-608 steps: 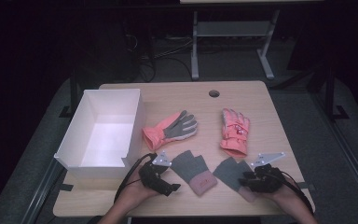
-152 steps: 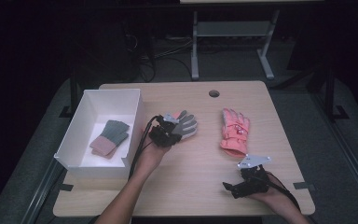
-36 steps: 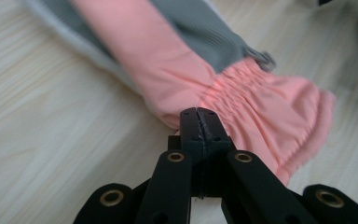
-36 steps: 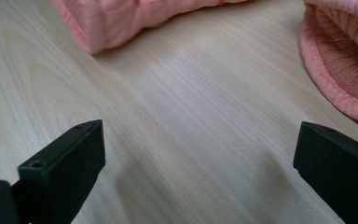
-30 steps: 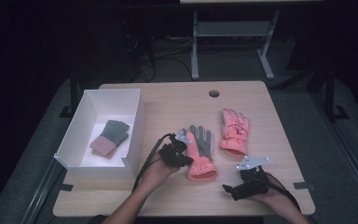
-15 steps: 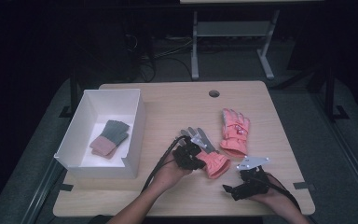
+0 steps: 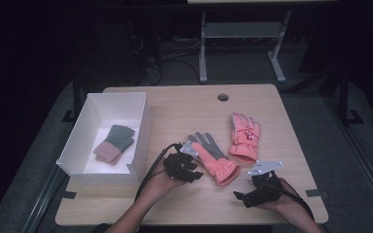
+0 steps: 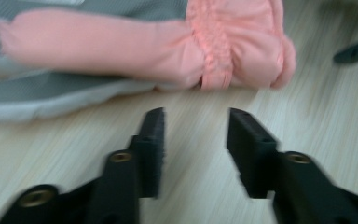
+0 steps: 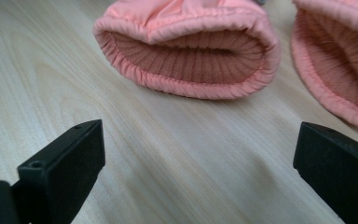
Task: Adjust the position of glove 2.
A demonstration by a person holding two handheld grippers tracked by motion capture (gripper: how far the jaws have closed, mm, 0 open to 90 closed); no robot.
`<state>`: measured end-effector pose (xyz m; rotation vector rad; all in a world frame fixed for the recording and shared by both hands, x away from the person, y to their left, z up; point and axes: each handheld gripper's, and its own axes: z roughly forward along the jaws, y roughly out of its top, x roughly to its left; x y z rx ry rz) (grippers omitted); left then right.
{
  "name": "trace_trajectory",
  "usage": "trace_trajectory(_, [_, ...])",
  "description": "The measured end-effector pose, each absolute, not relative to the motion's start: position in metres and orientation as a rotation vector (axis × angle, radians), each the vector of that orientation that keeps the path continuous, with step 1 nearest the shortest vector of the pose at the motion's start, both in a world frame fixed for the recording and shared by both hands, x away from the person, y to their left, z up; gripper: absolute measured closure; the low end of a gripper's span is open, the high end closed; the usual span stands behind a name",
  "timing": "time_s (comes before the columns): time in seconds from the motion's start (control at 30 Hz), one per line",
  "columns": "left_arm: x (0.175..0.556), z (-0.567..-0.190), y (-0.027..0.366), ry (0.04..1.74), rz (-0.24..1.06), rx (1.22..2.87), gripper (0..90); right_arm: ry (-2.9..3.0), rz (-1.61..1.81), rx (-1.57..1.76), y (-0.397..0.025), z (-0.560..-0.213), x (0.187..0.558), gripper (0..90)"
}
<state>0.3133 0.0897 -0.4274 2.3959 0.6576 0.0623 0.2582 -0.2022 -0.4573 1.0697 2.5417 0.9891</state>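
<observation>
Gloves are the work here: 2 pink ones lie on the table point(image 7: 184, 104) toward its near right corner. Largest is the white box point(image 7: 141, 126) at the left edge, holding 1 folded grey-and-pink pair point(image 7: 114, 143). Next, the grey-palmed glove point(image 7: 212, 156), its cuff toward the near edge, and the second glove point(image 7: 244, 137) just beside it. The left gripper point(image 7: 193, 171) sits beside that cuff, jaws parted on nothing. The right gripper point(image 7: 241, 198) rests wide open near the front edge. A shallow pinch could catch only the cuff's outer layer, letting the glove slip or drag its neighbour.
</observation>
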Motion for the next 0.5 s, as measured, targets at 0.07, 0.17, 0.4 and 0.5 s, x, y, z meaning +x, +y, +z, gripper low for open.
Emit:
trace_trajectory(0.07, [0.31, -0.429, 0.097, 0.656, 0.082, 2.393, 41.7, 2.547, 0.981, 1.089, -0.205, -0.454, 0.259, 1.7])
trace_trajectory(0.17, [0.304, -0.431, 0.107, 0.656, 0.091, 2.372, 33.4, 2.564, 0.988, 1.105, -0.206, -0.453, 0.259, 3.3])
trace_trajectory(0.4, [0.289, -0.436, 0.119, 0.676, 0.106, 2.346, 19.7, 2.538, 1.015, 1.158, -0.212, -0.443, 0.26, 31.9])
trace_trajectory(0.5, [0.286, -0.439, 0.124, 0.674, 0.118, 2.332, 16.6, 2.523, 1.047, 1.18, -0.216, -0.436, 0.266, 51.2])
